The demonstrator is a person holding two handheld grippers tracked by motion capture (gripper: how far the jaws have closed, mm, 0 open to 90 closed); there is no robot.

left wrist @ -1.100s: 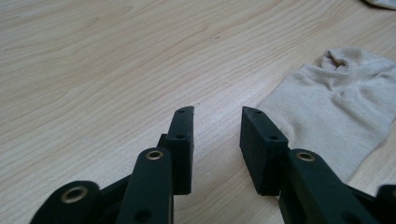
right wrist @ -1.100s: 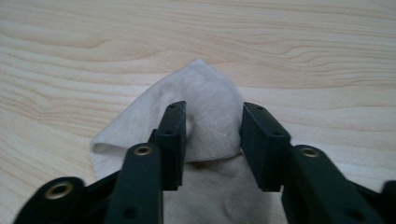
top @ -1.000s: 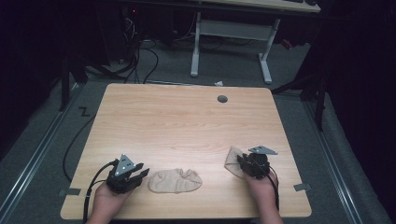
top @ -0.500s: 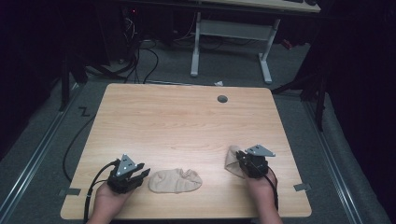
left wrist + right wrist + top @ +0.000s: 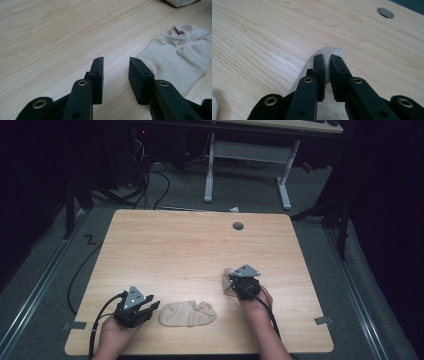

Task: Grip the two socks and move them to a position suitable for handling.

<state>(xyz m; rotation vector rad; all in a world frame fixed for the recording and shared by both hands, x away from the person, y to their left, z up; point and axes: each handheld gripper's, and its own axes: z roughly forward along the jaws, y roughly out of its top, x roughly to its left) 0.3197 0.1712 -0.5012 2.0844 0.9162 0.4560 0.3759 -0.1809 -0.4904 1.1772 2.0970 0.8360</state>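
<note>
While my right gripper (image 5: 239,285) pinches a beige sock (image 5: 329,53) between its closed-in jaws, I worry most about the hold: I judge that only a thin fold of cloth sits between the pads, so a quick lift or a snag on the table (image 5: 200,250) could pull it free. Those jaws have just been closing, and the cloth is between them now.

Nearest to me, at the near left, my left gripper (image 5: 145,307) rests on the table with its jaws parted and nothing between them. Just to its right, not touching it, the second sock (image 5: 187,313) lies flat near the front edge, its open cuff turned to the right. If I reach for it carelessly, I could shove it along the wood instead of catching it, since it lies so flat.

Farther off and to the right, the held sock bunches under and ahead of my right gripper, its far end on the table. The round hole (image 5: 238,226) lies well beyond it, near the far edge.
</note>
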